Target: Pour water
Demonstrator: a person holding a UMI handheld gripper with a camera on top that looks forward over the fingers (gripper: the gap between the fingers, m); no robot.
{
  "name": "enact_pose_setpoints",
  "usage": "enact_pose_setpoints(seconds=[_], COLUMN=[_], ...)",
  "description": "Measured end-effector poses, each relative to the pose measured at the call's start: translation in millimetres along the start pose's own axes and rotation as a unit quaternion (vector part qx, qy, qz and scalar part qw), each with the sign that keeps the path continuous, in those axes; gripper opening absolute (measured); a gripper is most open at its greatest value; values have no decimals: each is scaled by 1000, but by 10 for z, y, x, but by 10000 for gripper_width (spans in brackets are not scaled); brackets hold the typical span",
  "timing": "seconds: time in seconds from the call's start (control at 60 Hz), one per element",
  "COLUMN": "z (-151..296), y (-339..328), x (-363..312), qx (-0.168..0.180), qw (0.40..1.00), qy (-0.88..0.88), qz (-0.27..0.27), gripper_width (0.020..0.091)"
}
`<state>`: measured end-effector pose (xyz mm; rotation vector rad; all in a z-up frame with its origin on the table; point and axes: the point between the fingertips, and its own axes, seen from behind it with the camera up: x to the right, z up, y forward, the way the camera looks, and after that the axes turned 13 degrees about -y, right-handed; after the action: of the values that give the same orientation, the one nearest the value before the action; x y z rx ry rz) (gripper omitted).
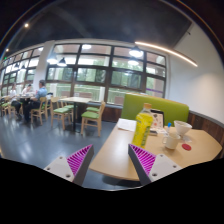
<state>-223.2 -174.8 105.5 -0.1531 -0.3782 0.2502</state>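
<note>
The gripper (110, 160) hangs level, short of the table (120, 158), tongs released with nothing between the pink pads (78, 156). Out beyond the fingers stands the yellow bottle (144, 127), upright on the tabletop, with a white cup (183, 131) just beside it toward the green bench (150, 104). That bottle is likely smooth plastic, a bit slippery and heavy if full, so the mid-body looks the safest hold.
</note>
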Motion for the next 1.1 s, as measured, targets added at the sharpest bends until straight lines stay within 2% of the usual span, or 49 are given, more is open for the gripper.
enact_pose_setpoints(seconds=[0.2, 0.4, 0.55, 0.583, 0.633, 0.7, 0.717, 0.75, 0.767, 0.8, 1.017, 1.1], z=[-273, -428, -336, -342, -355, -385, -373, -391, -383, -341, -403, -300], y=[583, 1282, 1785, 1899, 2000, 2104, 2111, 2124, 2126, 2094, 2184, 2140], x=[735, 1127, 1254, 1270, 1290, 1386, 1376, 1348, 1335, 1309, 1341, 1292], qx=[-15, -30, -8, -4, -2, 8, 11, 7, 9, 12, 16, 5], qw=[998, 995, 994, 995, 995, 994, 994, 995, 995, 996, 996, 991], qy=[37, 49, 62, 57, 53, 57, 57, 57, 57, 57, 67, 126], qz=[-47, -77, -85, -81, -86, -94, -91, -82, -77, -72, -49, -35], gripper_width=[802, 806, 797, 770, 496, 475, 447, 457, 406, 353, 346, 347])
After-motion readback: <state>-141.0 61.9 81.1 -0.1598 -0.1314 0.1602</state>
